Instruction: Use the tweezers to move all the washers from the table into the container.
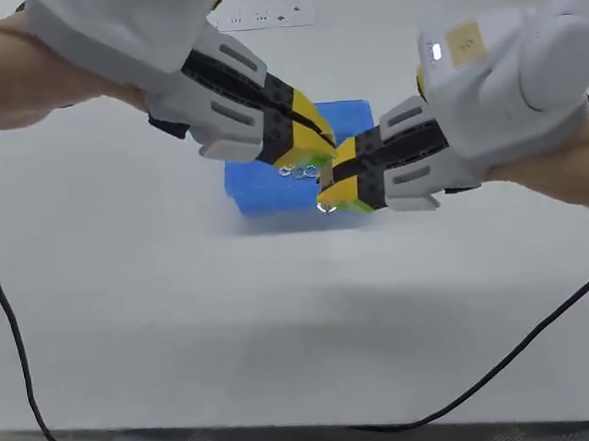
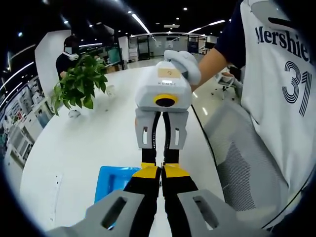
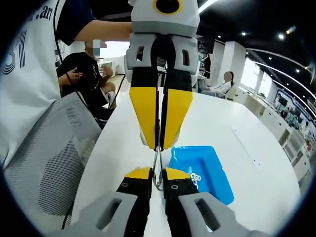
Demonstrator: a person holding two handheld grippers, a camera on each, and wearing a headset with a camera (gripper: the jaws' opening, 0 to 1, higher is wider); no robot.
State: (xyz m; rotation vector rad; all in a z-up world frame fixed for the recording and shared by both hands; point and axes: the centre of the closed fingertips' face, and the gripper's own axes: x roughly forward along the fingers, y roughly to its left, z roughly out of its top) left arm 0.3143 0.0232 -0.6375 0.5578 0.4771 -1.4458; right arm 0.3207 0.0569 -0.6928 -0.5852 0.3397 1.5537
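Observation:
The blue container (image 1: 272,187) sits on the white table, with a few small washers (image 1: 299,171) inside it. Both grippers meet tip to tip just above its near right edge. My left gripper (image 1: 315,151) comes in from the upper left and my right gripper (image 1: 331,190) from the right. In the right gripper view, thin metal tweezers (image 3: 158,163) run from the left gripper's shut yellow jaws down into my right gripper (image 3: 158,174), which is shut on them. A small ring (image 1: 326,208) shows just below the right gripper's tip.
The white table (image 1: 280,311) stretches wide in front of the container. Black cables (image 1: 12,338) trail over its left edge and its right front (image 1: 522,342). Beyond the table stand a potted plant (image 2: 81,81), a mesh chair (image 2: 242,168) and seated people.

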